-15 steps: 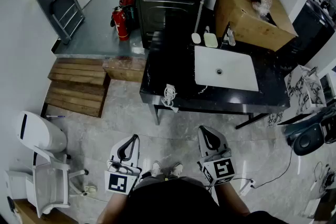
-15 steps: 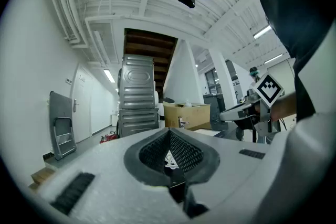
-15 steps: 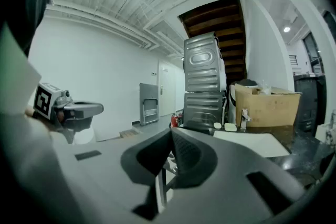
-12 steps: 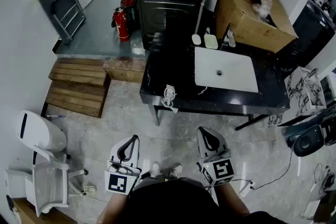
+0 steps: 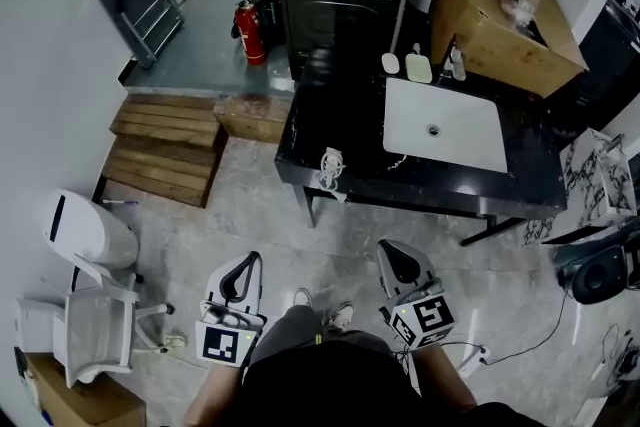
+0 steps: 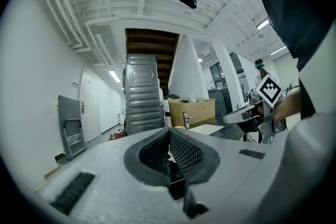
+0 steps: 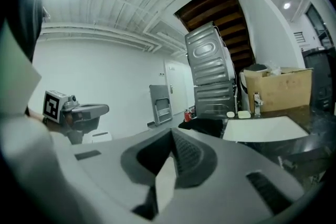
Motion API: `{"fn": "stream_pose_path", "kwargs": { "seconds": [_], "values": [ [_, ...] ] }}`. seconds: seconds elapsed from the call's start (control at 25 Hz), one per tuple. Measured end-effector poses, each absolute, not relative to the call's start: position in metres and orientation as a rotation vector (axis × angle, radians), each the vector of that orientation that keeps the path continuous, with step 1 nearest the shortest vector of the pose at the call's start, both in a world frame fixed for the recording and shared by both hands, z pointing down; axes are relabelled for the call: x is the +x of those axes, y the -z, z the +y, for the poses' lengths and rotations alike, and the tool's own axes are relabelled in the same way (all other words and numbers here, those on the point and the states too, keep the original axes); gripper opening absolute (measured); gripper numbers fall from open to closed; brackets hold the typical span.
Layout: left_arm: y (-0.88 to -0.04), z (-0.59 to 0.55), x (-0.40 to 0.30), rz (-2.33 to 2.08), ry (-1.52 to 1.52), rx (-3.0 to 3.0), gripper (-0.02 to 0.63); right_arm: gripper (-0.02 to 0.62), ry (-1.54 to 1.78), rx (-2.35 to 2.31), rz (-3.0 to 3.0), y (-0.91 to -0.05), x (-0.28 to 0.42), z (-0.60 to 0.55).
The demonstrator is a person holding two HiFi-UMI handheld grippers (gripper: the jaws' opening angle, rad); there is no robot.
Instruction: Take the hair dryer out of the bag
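Right, in the head view the person stands on the tiled floor well back from the black bench (image 5: 340, 140). The left tongs (image 5: 244, 265) and the right tongs (image 5: 393, 255) are held low in front of the body, side by side, both aimed toward it. On the bench there's a white sink (image 5: 445, 123) and a coil of white cable (image 5: 330, 171) at the near edge, and a cardboard box (image 5: 500, 15) sits tilted at the far right. A red fire extinguisher (image 5: 248, 27) stands beyond the bench, with wooden pallets (image 5: 165, 147) off to the left. The bag (image 5: 322, 75) reads only as a dark lump on the bench left of the sink, and the hair dryer itself can't be made out. Over to the left gripper view: the tongs are pressed together with nothing between them, and the right tongs show off to the side with their marker cube (image 6: 269, 89). Now the right gripper view: tongs together here as well, nothing in them, and the bag is a dark heap just left of the sink, well apart from the tips.
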State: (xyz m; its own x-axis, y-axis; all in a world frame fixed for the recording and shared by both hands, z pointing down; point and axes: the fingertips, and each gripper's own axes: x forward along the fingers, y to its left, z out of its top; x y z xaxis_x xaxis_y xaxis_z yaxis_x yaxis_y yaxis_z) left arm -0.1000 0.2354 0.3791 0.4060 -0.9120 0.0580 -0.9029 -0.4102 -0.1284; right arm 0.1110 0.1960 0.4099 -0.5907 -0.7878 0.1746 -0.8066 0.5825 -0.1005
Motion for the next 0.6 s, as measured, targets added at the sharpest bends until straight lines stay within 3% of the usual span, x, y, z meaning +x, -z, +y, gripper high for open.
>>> {"fn": "stream_pose_path", "kwargs": {
  "seconds": [0.6],
  "values": [
    [-0.390,0.148,-0.086,1.531,0.126,-2.670,0.021,0.012,-0.257,1.433,-2.594,-0.414,0.116,0.145]
  ]
}}
